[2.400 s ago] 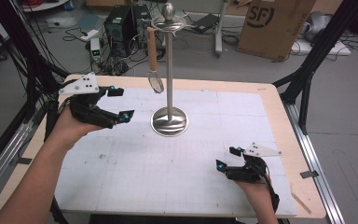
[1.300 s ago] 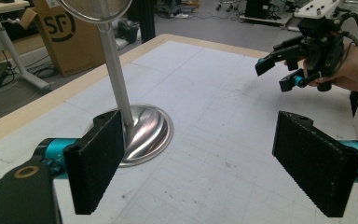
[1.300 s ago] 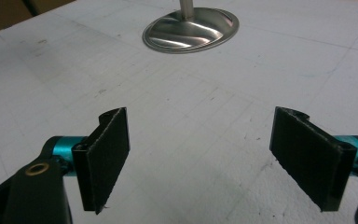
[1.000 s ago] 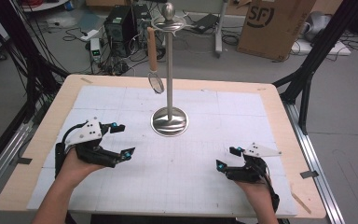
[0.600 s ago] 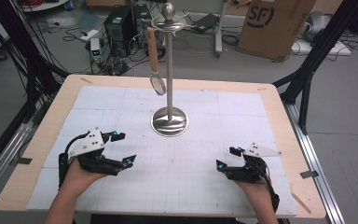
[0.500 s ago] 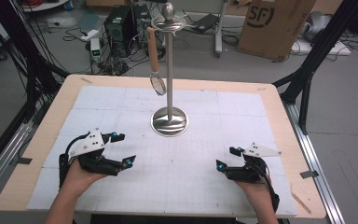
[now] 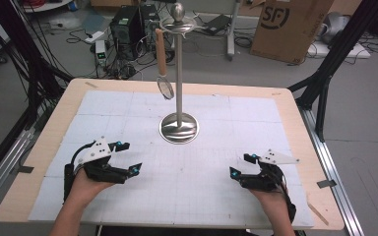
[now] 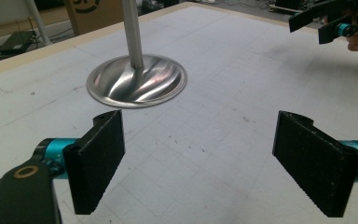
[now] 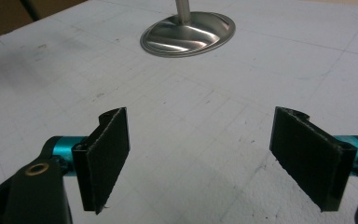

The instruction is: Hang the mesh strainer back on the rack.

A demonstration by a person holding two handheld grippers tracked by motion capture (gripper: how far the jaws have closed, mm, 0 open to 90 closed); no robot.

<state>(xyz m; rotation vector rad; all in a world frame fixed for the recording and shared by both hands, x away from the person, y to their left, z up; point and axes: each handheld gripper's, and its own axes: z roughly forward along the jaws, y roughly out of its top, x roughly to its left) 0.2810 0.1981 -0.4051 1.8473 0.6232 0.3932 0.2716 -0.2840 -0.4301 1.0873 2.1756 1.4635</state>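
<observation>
Left claw (image 7: 128, 157) wide, right claw (image 7: 240, 165) wide, near table (image 7: 49, 142) edge

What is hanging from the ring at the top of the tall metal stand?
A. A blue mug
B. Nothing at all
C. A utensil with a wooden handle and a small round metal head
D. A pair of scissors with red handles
C: in the high view, a utensil with a light wooden handle and a small round metal head hangs from the top of the stand, left of the pole and clear of the table.
</observation>
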